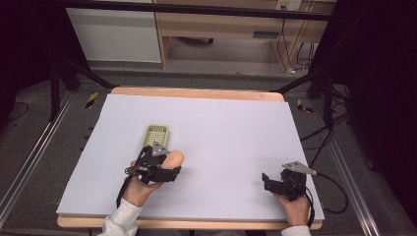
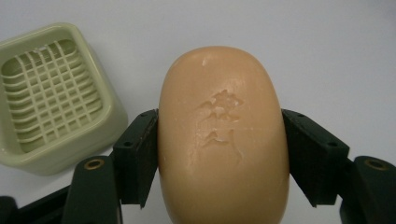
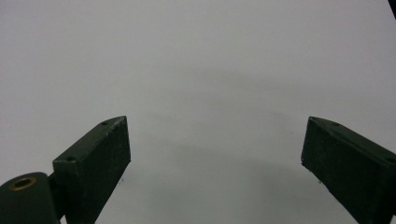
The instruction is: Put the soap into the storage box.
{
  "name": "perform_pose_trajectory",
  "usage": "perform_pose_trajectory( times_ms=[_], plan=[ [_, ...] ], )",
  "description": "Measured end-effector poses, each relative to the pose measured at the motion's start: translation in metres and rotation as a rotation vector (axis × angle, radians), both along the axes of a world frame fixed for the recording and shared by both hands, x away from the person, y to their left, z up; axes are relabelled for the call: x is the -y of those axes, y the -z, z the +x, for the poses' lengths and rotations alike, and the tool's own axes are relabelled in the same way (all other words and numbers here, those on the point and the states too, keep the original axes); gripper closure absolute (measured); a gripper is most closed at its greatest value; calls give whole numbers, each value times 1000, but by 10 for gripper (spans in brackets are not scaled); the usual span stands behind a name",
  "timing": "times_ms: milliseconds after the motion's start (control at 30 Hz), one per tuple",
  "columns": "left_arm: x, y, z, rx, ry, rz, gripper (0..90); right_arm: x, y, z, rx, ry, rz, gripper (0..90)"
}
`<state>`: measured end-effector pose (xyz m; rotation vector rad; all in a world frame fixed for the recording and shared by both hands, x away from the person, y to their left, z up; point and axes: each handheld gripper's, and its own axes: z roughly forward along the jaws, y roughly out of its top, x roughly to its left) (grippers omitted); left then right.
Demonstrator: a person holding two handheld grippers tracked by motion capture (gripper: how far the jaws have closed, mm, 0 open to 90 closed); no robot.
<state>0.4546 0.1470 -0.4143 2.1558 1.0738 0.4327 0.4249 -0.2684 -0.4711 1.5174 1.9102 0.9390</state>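
my left gripper clamps a tan soap bar.
green soap dish at upper left; my right gripper has its jaws wide, holding nothing, above the table.

Wooden table with white mat, grey floor; wooden cabinet behind

Left gripper jaws clamped tight, right gripper jaws wide apart, low.
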Motion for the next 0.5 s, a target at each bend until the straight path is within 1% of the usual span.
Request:
perform_pose_trajectory(
  times_ms=[100,233,333,367,433,500],
  plan=[
    [-5,-3,1,2,-8,-4,314,0,0,0,0,1,2,84],
    [-12,-5,3,9,-33,-16,314,0,0,0,0,1,-1,84],
    [-17,-6,5,8,-47,-13,314,-1,0,0,0,1,-2,84],
    [-19,-6,6,10,-61,-24,314,-1,0,0,0,2,-1,84],
    [-22,-6,7,12,-66,-14,315,-1,0,0,0,2,0,84],
    [-24,-7,7,14,-77,-17,315,-1,0,0,-1,1,-1,84]
  ],
)
